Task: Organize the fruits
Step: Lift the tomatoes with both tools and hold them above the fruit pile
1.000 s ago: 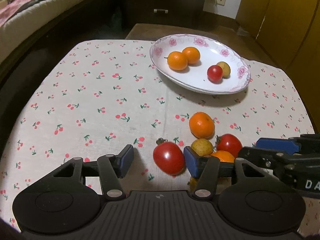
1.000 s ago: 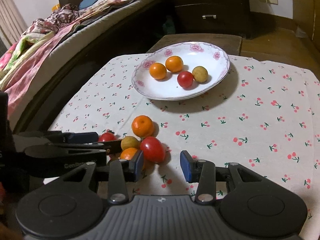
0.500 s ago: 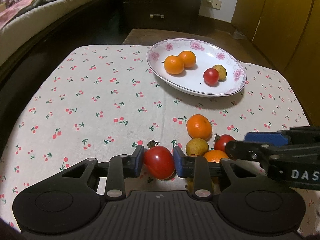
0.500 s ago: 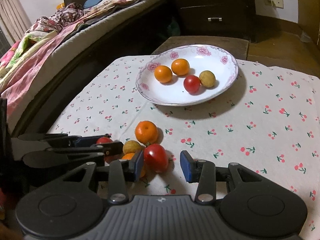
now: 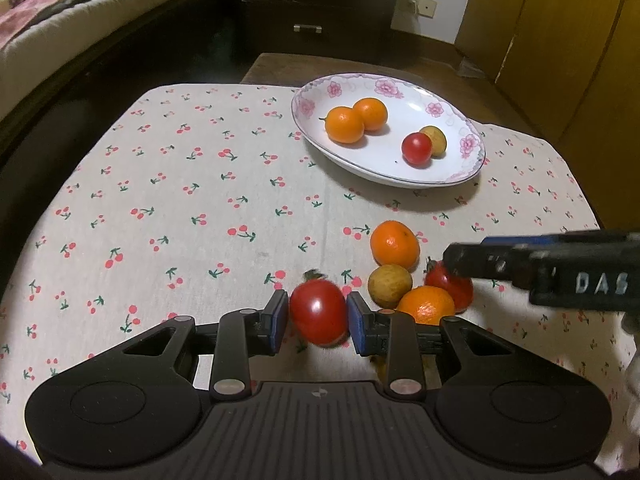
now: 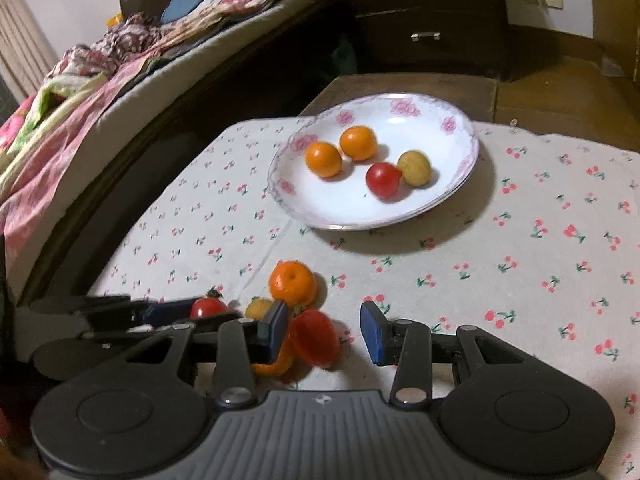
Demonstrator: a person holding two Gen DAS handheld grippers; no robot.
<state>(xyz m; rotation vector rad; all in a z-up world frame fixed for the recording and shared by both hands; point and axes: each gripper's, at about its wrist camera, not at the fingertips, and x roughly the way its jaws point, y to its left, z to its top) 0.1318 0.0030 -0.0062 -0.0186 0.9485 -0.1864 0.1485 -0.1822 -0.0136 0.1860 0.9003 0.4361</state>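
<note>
My left gripper [image 5: 317,318] is shut on a red tomato [image 5: 319,312], held just above the cherry-print cloth. Right of it lie an orange [image 5: 394,244], a yellow-brown fruit [image 5: 389,285], a second orange [image 5: 426,306] and a second tomato [image 5: 449,287]. My right gripper [image 6: 325,332] is open, and this second tomato [image 6: 315,338] sits between its pads, near the left one. The flowered white plate [image 5: 460,162] at the back holds two oranges [image 5: 345,125], a small tomato [image 5: 417,149] and a yellow fruit [image 5: 435,139].
The table has a cherry-print cloth [image 5: 180,200]. A bed with bedding [image 6: 80,92] runs along the left. A dark drawer chest [image 6: 432,16] stands behind the table, and wooden cupboards [image 5: 560,40] stand at the right.
My left gripper closed on the tomato and lifted it slightly. My right gripper moved forward so the second tomato now lies between its open pads.
</note>
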